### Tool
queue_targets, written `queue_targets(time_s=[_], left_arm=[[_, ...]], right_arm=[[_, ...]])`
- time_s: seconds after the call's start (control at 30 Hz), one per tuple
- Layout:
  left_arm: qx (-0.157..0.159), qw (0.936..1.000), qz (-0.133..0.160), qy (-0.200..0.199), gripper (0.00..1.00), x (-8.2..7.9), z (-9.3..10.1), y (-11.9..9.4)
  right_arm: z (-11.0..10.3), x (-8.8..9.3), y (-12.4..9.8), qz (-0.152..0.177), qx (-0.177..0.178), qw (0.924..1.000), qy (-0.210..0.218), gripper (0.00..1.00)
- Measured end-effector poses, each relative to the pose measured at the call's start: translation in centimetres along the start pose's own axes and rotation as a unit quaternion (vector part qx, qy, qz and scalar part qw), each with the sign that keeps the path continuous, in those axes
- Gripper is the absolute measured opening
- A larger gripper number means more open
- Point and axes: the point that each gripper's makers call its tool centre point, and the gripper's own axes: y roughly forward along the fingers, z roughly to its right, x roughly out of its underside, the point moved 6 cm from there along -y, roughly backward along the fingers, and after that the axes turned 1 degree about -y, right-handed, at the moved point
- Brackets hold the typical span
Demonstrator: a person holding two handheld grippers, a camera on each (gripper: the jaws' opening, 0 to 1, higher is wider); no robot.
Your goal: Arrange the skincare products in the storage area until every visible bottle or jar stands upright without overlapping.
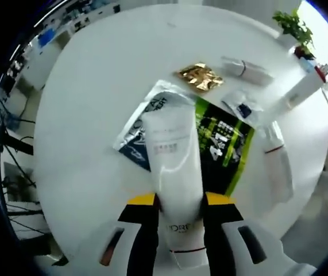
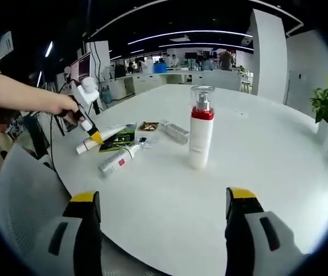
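Your left tongs are clenched on the white tube at lower centre of the left gripper view, jaws gripping its cap end. Just beyond, the silver sachet and green-black sachet lie flat on the desk; the tube's body hangs over them. Tilt the tube upright, cap down, and seat it on bare desk beside the sachets, not on them. A second tube lies flat at right. In the right gripper view your right tongs stand released at the bottom edge, holding nothing. Past them, at centre, the red-collared pump bottle already stands upright; leave it clear room.
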Motion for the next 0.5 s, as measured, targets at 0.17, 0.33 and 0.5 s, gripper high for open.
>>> queue_targets(time_s=[0.17, 0.33, 0.5], left_arm=[[0.015, 0.9995, 0.027, -0.009, 0.26, 0.0, 0.9, -1.0], [0.033, 0.9978, 0.055, -0.019, 0.26, 0.3, 2.2, -2.2], [0.044, 0.9959, 0.078, -0.015, 0.26, 0.7, 3.5, -3.7]], right_arm=[[-0.2, 0.0, 0.0, 0.000, -0.003, 1.0000, -0.004, 0.90], [-0.5, -0.3, -0.1, 0.005, -0.010, 0.9999, -0.011, 0.87], [-0.8, -0.6, -0.2, 0.012, -0.017, 0.9997, -0.015, 0.84]])
